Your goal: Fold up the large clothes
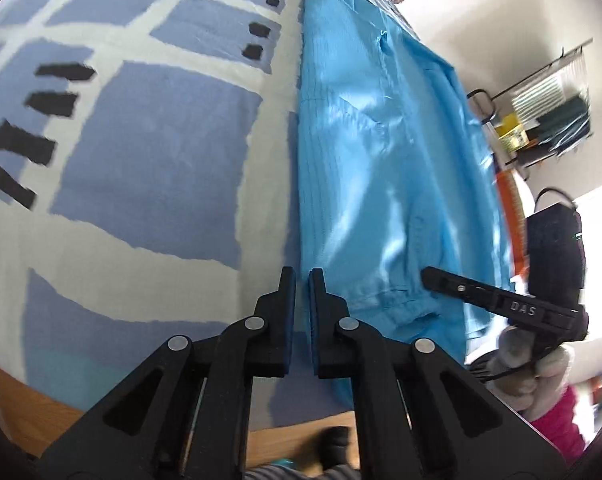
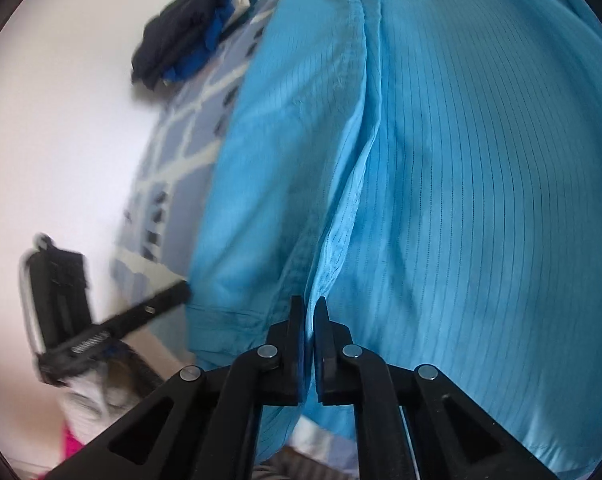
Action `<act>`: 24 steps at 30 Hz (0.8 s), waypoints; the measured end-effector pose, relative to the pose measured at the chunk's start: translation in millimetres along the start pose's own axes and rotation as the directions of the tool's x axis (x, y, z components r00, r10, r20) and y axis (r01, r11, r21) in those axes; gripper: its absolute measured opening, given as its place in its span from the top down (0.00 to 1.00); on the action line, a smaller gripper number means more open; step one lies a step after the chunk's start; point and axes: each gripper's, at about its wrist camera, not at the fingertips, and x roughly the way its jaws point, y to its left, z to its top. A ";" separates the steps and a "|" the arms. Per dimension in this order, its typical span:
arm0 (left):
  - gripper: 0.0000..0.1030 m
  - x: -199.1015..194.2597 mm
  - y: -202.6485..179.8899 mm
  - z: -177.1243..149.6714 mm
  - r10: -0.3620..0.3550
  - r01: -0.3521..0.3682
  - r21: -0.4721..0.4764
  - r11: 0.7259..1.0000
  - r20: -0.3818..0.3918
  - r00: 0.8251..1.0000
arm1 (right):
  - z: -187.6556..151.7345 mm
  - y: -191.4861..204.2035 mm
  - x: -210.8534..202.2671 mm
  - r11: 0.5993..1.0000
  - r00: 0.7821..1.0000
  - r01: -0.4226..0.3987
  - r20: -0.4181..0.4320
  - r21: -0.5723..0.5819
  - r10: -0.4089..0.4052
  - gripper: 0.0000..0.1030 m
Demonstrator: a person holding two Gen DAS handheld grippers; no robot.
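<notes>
Both grippers are working the blue garment (image 2: 441, 168) lying on the patterned bedspread (image 1: 149, 128). The left gripper (image 1: 303, 280) is pinching its edge; the right gripper (image 2: 311, 308) is pinching a fold just ahead.

Matte black two-finger left gripper (image 1: 303, 276), lower centre: angular linkage arms with triangular cut-outs, silver round pivot pins, blue pads. Matching black right gripper (image 2: 311, 306) bears white "DAS" lettering. Pale grey glove (image 1: 537, 372) and bright pink sleeve (image 1: 561, 428), lower right.

A bright blue pinstriped garment (image 2: 441, 168) lies lengthwise on the patterned bedspread (image 1: 141, 128), creased along its middle.
</notes>
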 end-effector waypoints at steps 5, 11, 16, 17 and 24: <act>0.97 -20.8 -10.0 0.0 0.038 -0.042 0.050 0.998 0.066 0.997 | -7.4 8.4 -29.5 0.995 0.993 0.066 0.107 -0.077 -0.058 0.60; 0.89 -60.1 -58.1 3.7 0.079 -0.119 0.191 0.974 0.206 0.975 | -11.6 13.2 -76.4 0.972 0.954 0.199 0.250 -0.125 -0.163 0.58; 0.75 -80.7 -94.6 9.4 0.055 -0.129 0.251 0.959 0.283 0.958 | -21.2 3.3 -119.3 0.947 0.887 0.310 0.383 -0.083 -0.257 0.55; 0.72 -82.7 -102.9 10.6 0.051 -0.133 0.267 0.954 0.293 0.955 | -23.4 2.3 -126.8 0.932 0.866 0.353 0.405 -0.080 -0.293 0.55; 0.38 -82.1 -144.1 18.8 0.043 -0.159 0.326 0.932 0.334 0.942 | -34.4 -17.3 -175.6 0.871 0.757 0.489 0.515 -0.037 -0.403 0.19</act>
